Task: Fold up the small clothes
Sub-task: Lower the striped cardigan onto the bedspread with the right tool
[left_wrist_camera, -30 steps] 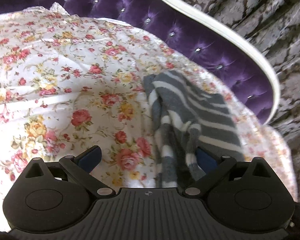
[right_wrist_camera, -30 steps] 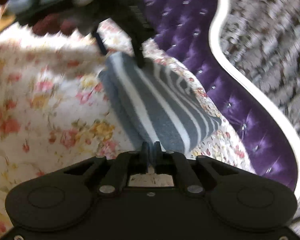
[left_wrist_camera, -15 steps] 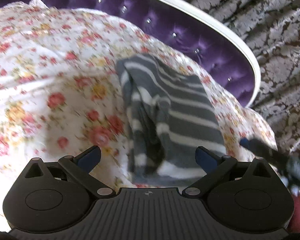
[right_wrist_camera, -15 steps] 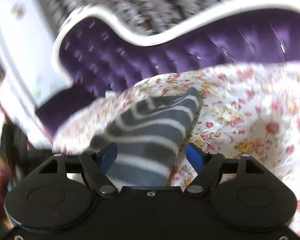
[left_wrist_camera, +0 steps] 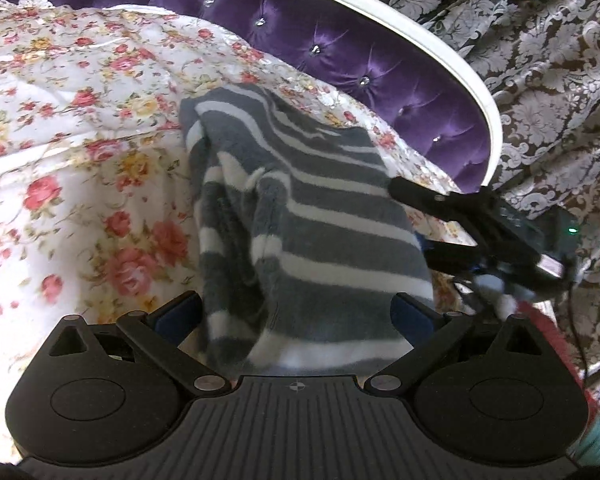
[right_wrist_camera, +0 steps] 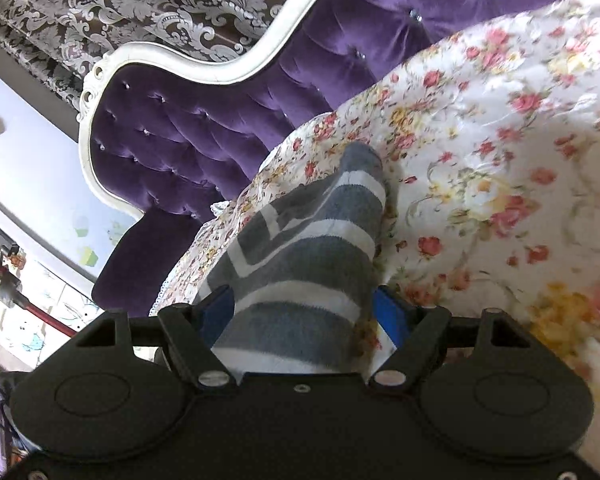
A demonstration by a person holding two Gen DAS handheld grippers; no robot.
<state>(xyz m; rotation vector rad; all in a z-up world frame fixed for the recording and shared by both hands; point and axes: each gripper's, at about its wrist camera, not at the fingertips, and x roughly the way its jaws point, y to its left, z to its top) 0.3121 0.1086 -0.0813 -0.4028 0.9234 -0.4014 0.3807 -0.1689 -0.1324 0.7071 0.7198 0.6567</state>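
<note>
A folded grey and white striped garment (left_wrist_camera: 300, 216) lies on the floral bedspread (left_wrist_camera: 80, 120) near the bed's right edge. My left gripper (left_wrist_camera: 296, 312) is open, its blue-padded fingers on either side of the garment's near end. My right gripper (right_wrist_camera: 304, 308) is open too, its fingers on either side of the garment (right_wrist_camera: 304, 248) from the bed's side. The right gripper also shows in the left wrist view (left_wrist_camera: 428, 220), at the garment's right edge.
A purple tufted headboard (left_wrist_camera: 340, 48) with a white frame curves behind the bed; it also shows in the right wrist view (right_wrist_camera: 180, 128). Patterned curtains (left_wrist_camera: 548, 60) hang beyond it. The bed edge drops off just right of the garment.
The right gripper opened and swung round to the garment's side edge. The left gripper moved right until the garment lay between its open fingers.
</note>
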